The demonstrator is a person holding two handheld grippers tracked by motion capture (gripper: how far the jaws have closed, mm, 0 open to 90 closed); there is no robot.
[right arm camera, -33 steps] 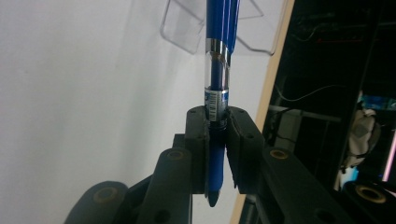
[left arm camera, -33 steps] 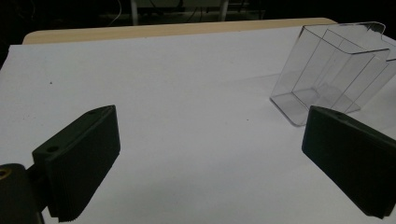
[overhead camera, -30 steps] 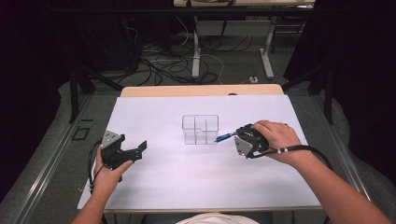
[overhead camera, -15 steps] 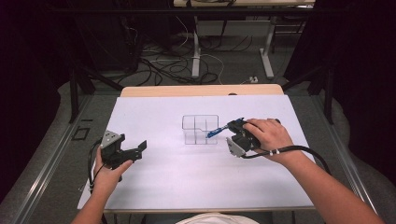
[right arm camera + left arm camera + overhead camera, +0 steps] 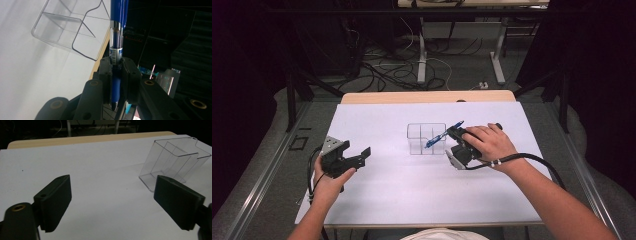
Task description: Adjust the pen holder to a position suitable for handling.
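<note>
The right tool is gripping a blue pen between its two black jaws, right of the frame's centre in the high view; in the right gripper view the jaws are pressing the pen's barrel from both sides, with its tip poking out below them and its long end running up out of the top of the frame. The person's right hand is wrapping around this tool, and the pen is slanting over the right end of a clear plastic organizer with compartments, which is sitting on the white worktop near the middle of the frame. Whether the pen is touching the organizer cannot be told. The left tool is sitting with its jaws spread wide and gripping nothing, held by the left hand at the lower left of the high view, well apart from the organizer. In the left gripper view the organizer is showing at the upper right, beyond the right-hand jaw.
</note>
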